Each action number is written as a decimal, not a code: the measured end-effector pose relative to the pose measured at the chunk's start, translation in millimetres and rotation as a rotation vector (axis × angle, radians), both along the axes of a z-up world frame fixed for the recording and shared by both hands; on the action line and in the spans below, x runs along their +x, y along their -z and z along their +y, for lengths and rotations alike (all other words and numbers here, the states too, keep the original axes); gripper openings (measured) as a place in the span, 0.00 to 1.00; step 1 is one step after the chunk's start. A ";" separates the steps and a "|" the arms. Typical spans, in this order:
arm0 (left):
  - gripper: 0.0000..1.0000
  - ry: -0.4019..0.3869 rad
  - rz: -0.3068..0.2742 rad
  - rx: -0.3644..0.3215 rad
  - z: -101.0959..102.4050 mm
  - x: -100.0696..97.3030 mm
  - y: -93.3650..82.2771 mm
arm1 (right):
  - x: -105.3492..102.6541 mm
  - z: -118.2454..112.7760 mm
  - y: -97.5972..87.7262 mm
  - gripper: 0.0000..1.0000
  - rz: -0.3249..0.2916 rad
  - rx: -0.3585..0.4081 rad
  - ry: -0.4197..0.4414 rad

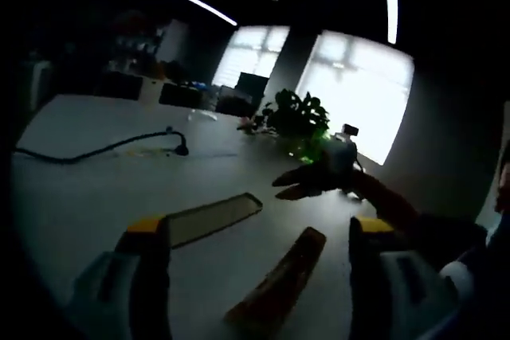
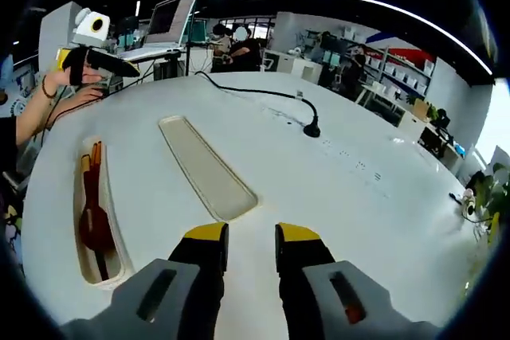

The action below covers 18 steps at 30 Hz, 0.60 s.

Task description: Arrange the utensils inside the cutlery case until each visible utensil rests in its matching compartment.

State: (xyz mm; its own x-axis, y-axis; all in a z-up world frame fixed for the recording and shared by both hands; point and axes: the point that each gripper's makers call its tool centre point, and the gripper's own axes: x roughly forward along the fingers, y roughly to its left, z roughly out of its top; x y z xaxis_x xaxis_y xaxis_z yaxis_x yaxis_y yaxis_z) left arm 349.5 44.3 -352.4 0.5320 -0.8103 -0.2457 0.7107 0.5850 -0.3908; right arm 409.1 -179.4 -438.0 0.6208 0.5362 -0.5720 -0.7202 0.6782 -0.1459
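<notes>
The cutlery case lies in two long halves on the white table (image 2: 358,197). The empty cream half (image 2: 205,166) runs straight ahead of my right gripper (image 2: 253,234), whose jaws stand a small gap apart with nothing between them. The other half (image 2: 82,256) lies to the left and holds red and orange utensils (image 2: 94,224). My left gripper (image 2: 127,69) is held in a hand beyond it. In the dark left gripper view, my left gripper (image 1: 259,226) is wide open above both halves, the empty one (image 1: 213,218) and the filled one (image 1: 279,283). My right gripper (image 1: 291,185) hovers just past them.
A black cable (image 2: 255,93) ends in a plug (image 2: 311,128) on the middle of the table. A potted plant (image 1: 299,117) stands at the table's end by bright windows. Desks with monitors (image 2: 171,21) and people sit behind the table.
</notes>
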 end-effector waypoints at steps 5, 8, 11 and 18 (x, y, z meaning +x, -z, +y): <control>1.00 -0.038 0.110 0.008 3.0 17.6 29.9 | 3.7 -2.3 8.2 0.23 0.002 0.022 0.011; 1.00 -0.072 0.149 -0.006 3.8 31.0 39.2 | 0.3 6.6 11.7 0.23 0.028 0.107 -0.003; 1.00 -0.128 0.192 -0.030 6.1 41.8 43.6 | -0.6 13.9 14.0 0.26 0.107 0.232 0.017; 0.98 -0.124 0.296 -0.093 -8.6 56.1 49.1 | 10.8 14.2 15.0 0.32 0.111 0.245 0.008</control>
